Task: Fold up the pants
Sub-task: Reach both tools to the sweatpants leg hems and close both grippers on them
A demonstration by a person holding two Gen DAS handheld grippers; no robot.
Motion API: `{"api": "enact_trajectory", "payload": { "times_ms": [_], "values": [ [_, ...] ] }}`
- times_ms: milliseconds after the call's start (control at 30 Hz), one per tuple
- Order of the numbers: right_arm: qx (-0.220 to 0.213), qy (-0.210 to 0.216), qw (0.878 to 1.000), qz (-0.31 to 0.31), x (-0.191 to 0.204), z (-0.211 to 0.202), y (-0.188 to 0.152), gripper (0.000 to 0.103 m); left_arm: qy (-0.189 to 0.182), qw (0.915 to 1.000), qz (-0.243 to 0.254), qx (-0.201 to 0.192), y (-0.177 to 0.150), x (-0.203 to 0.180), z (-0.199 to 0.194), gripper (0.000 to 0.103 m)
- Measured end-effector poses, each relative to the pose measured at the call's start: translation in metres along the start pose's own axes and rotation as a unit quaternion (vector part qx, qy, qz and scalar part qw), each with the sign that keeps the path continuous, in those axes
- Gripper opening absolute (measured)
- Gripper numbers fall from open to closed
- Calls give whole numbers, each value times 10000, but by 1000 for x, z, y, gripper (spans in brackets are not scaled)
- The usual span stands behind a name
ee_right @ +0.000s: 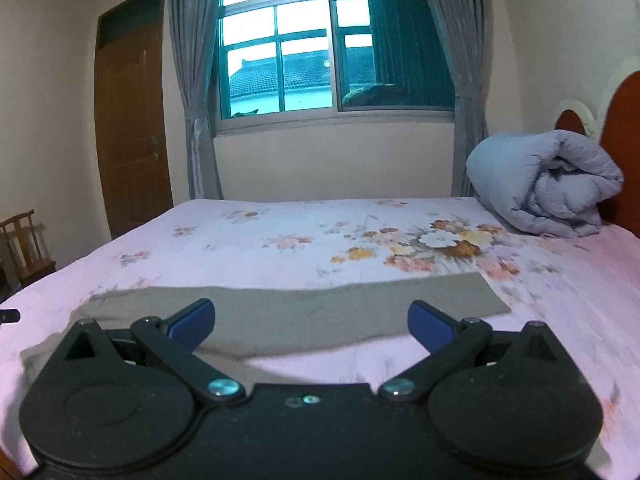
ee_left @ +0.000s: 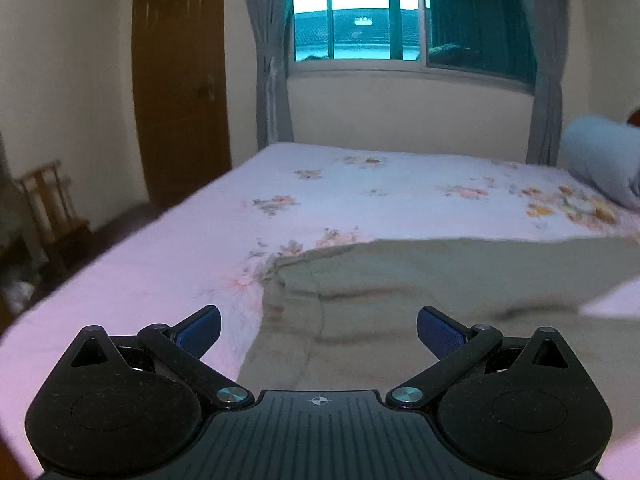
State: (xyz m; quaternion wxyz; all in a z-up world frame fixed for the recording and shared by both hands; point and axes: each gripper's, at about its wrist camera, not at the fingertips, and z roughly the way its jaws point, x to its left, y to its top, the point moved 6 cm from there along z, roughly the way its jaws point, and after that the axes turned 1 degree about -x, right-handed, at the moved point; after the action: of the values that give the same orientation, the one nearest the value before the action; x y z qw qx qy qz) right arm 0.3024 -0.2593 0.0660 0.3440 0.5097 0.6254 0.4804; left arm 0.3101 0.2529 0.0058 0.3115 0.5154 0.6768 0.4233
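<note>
Khaki pants (ee_right: 320, 316) lie spread flat across the near side of the floral bedsheet (ee_right: 280, 248), both the left gripper (ee_left: 319, 330) and right gripper (ee_right: 311, 322) hovering above them with jaws spread wide, holding nothing.

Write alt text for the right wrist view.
The open right gripper hovers over olive pants lying flat across a floral bed sheet. A rolled blue duvet sits by the headboard, under a curtained window.
</note>
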Motion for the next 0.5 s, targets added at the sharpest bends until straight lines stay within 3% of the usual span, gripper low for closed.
{"api": "enact_trajectory", "payload": {
  "times_ms": [167,300,500],
  "values": [
    [275,-132,9995,-85,-3,83,7,97,-240,9982,-408,381,18,21,102,103],
    [574,-193,9981,-89,-7,149,0,97,-64,9962,-527,696,16,38,195,103],
    [829,-150,9962,-238,-10,217,-16,97,-27,9915,-656,1121,2,55,295,103]
  ]
}}
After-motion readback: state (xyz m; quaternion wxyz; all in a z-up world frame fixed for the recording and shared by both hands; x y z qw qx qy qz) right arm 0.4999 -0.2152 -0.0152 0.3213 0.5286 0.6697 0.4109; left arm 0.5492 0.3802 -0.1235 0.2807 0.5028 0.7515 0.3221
